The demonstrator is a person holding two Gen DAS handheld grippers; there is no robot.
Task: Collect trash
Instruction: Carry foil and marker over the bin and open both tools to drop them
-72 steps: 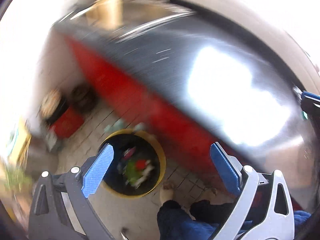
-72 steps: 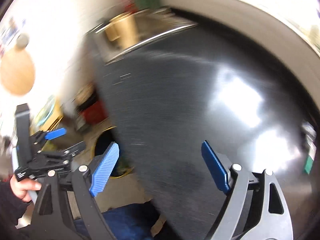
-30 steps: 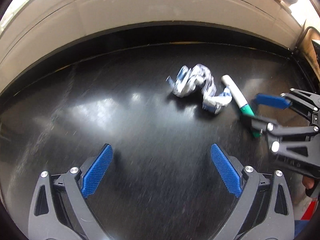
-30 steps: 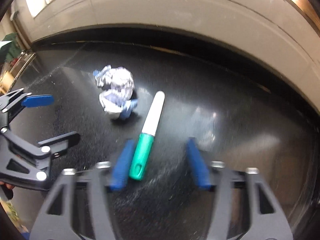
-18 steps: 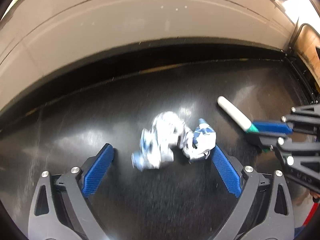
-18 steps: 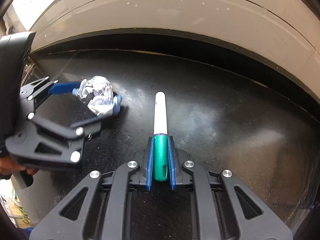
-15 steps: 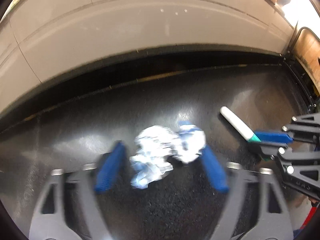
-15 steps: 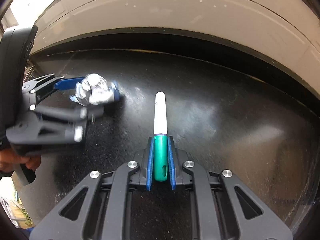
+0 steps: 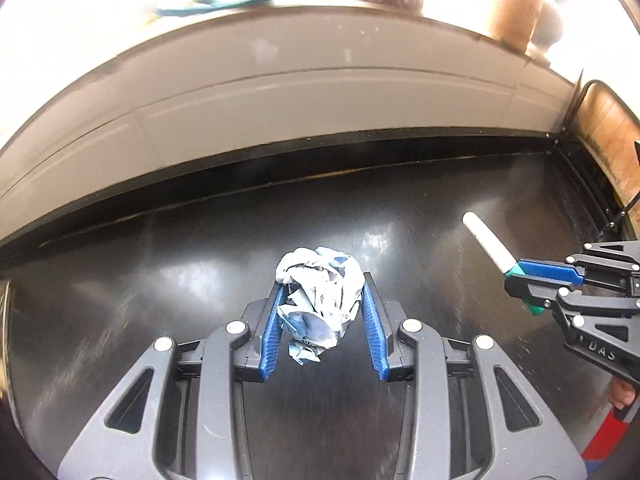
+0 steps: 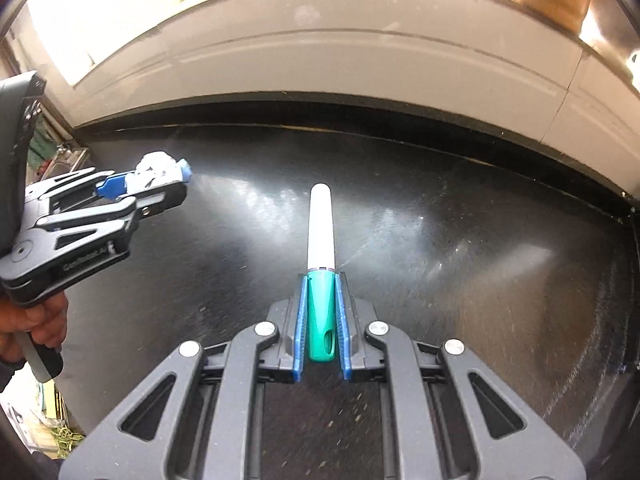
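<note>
Crumpled paper wad (image 9: 320, 300), one, pinched in left tongs (image 9: 323, 280); right tongs (image 10: 320, 280) clamp one marker (image 10: 320, 264).

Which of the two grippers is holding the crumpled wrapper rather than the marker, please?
The left gripper: its blue pads clamp the crumpled white-and-blue wrapper, whereas the right gripper grips the green-capped white marker.
</note>
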